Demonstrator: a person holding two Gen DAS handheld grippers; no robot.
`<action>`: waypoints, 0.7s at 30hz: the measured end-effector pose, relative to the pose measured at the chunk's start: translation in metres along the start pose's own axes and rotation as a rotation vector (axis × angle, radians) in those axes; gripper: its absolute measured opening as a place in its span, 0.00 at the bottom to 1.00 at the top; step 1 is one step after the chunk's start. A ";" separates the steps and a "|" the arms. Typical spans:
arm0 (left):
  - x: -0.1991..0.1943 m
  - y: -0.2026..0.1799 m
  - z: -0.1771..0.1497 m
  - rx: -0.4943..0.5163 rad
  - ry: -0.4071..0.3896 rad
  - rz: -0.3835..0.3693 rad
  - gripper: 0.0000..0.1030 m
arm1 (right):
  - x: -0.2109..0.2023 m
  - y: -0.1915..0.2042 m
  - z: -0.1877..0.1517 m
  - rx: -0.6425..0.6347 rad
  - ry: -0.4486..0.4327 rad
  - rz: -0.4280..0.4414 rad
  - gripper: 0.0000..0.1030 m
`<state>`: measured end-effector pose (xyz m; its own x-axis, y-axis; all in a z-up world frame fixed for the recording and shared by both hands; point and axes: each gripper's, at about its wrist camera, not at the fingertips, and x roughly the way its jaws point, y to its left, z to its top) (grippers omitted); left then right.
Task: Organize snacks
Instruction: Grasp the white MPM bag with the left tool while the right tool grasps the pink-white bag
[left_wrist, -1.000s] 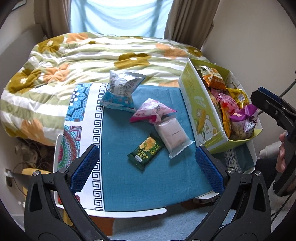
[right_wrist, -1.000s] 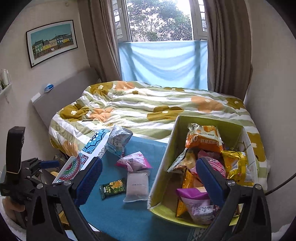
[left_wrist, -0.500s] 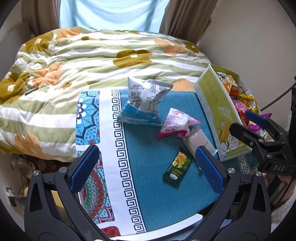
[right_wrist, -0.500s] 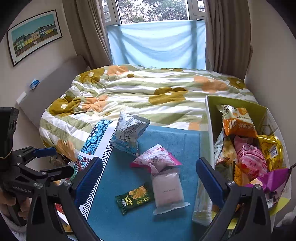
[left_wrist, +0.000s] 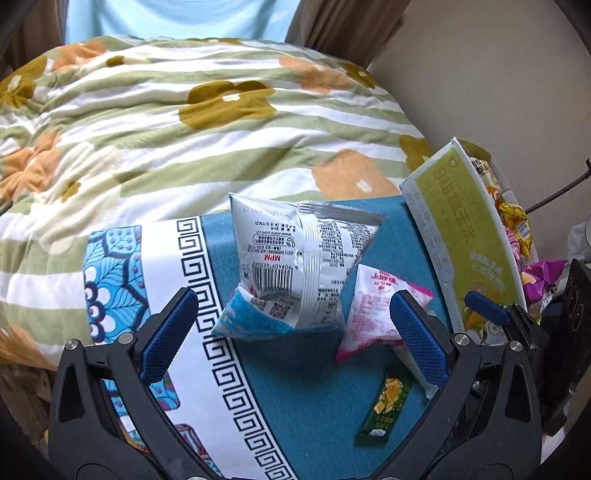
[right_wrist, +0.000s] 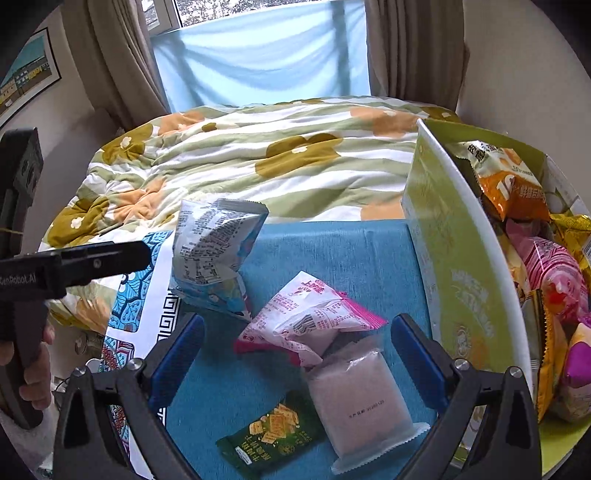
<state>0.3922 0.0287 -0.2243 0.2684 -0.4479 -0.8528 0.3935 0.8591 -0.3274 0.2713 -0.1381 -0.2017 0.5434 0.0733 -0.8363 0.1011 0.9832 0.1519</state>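
Observation:
Four loose snacks lie on the blue cloth (left_wrist: 314, 384): a white-and-blue bag (left_wrist: 291, 266) (right_wrist: 214, 254), a pink-and-white packet (left_wrist: 373, 314) (right_wrist: 310, 321), a clear pale pink packet (right_wrist: 362, 402) and a small green cracker bar (left_wrist: 384, 406) (right_wrist: 269, 435). My left gripper (left_wrist: 291, 343) is open, its jaws straddling the white-and-blue bag. My right gripper (right_wrist: 295, 358) is open, hovering over the pink-and-white and pale pink packets. A green box (right_wrist: 454, 280) (left_wrist: 469, 243) on the right holds several snacks.
The table's patterned cloth (left_wrist: 177, 266) meets a bed with a striped floral quilt (left_wrist: 184, 118) behind. A wall stands to the right of the box. The left gripper's finger (right_wrist: 96, 258) crosses the right view's left side.
Both grippers have moved forward and down toward the loose snacks. The left one shifted left and now frames the white-and-blue bag; the right one swung left from over the box.

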 end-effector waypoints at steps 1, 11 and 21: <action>0.009 0.000 0.002 0.004 0.012 0.000 0.99 | 0.005 0.000 -0.001 0.004 0.006 -0.007 0.98; 0.062 0.014 0.004 -0.044 0.107 -0.042 0.76 | 0.030 -0.011 -0.005 0.014 0.012 -0.038 0.98; 0.055 0.014 0.003 0.003 0.086 -0.067 0.61 | 0.050 -0.014 -0.005 0.037 0.043 -0.034 0.98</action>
<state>0.4155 0.0154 -0.2743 0.1647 -0.4811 -0.8611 0.4104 0.8272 -0.3837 0.2930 -0.1474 -0.2483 0.5025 0.0479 -0.8632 0.1505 0.9784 0.1419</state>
